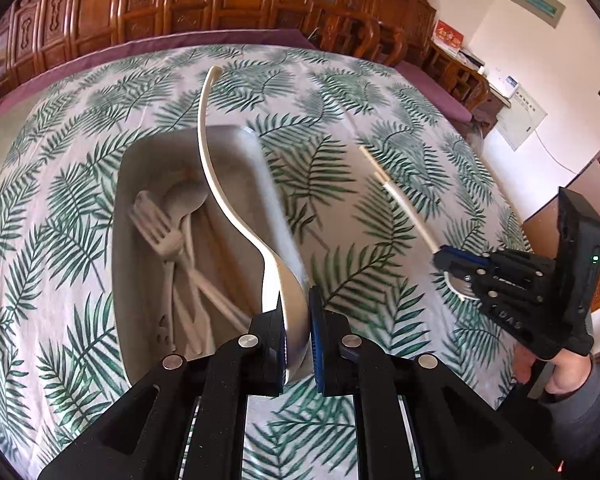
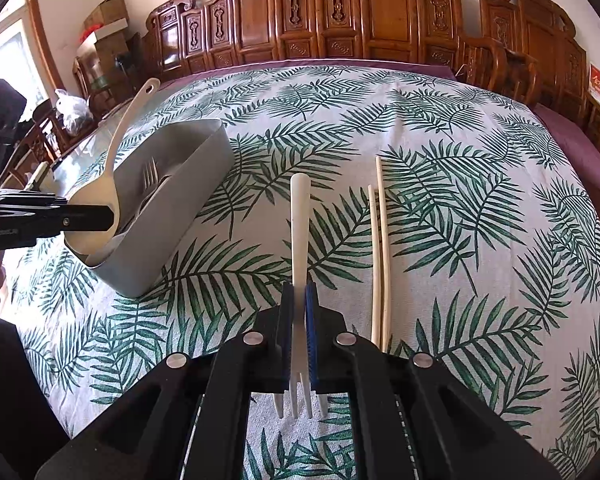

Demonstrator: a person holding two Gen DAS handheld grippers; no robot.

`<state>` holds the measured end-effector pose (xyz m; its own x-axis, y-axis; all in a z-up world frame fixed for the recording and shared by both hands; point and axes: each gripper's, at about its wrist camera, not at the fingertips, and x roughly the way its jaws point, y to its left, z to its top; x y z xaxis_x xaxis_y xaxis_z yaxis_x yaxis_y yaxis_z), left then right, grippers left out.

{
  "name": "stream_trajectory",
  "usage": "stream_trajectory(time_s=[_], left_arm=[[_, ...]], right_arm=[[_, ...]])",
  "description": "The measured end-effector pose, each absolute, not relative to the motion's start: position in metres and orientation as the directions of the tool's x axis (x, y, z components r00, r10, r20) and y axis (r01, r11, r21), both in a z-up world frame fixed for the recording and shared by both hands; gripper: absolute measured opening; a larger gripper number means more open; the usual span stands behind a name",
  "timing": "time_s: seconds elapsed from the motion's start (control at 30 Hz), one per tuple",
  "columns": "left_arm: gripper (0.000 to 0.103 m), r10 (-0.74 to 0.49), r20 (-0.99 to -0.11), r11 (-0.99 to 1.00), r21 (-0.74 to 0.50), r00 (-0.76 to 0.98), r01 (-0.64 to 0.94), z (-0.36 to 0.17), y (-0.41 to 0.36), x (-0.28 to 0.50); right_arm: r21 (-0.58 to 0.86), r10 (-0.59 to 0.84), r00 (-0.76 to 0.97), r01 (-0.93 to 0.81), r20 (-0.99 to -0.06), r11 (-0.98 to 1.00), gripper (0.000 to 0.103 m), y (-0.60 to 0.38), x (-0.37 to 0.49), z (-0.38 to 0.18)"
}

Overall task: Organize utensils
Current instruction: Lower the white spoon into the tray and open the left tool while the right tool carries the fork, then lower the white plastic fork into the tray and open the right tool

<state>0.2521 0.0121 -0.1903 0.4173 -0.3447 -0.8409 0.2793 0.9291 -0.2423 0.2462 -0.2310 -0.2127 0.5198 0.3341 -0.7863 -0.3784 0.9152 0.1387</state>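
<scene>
My left gripper (image 1: 298,320) is shut on the bowl of a cream ladle spoon (image 1: 220,184), its long handle pointing away above the grey utensil bin (image 1: 260,168). The bin holds a white fork (image 1: 156,228), a spoon and other pieces. The ladle (image 2: 100,196) and bin (image 2: 172,224) also show at left in the right wrist view. My right gripper (image 2: 299,312) is shut on a cream fork (image 2: 300,232), tines toward the camera, handle pointing away, above the leaf-print cloth. Two cream chopsticks (image 2: 381,256) lie on the cloth just right of it.
The table is covered by a leaf-print cloth (image 2: 480,208) with a purple edge at the back. Carved wooden chairs (image 2: 340,12) line the far side. Boxes and a plastic bag (image 2: 72,108) stand at the far left. A person's hand (image 1: 556,372) holds the right gripper.
</scene>
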Motion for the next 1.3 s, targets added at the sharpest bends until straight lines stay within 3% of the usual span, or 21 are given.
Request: stream_trajectory(time_s=[0.77, 1.03, 1.3], left_arm=[[0.009, -0.25, -0.86, 0.962, -0.167, 0.445, 0.217, -0.222, 0.03, 0.256], [0.032, -0.205, -0.827, 0.974, -0.117, 0.524, 0.196, -0.205, 0.04, 0.252], [0.042, -0.177, -0.812, 0.983, -0.115, 0.556, 0.144, -0.199, 0.06, 0.254]], right_arm=[[0.111, 0.326, 0.506, -0.409, -0.799, 0.906, 0.007, -0.217, 0.239, -0.22], [0.1, 0.342, 0.521, -0.437, -0.782, 0.894, 0.007, -0.202, 0.233, -0.2], [0.146, 0.387, 0.506, -0.451, -0.771, 0.88, 0.007, -0.18, 0.235, -0.188]])
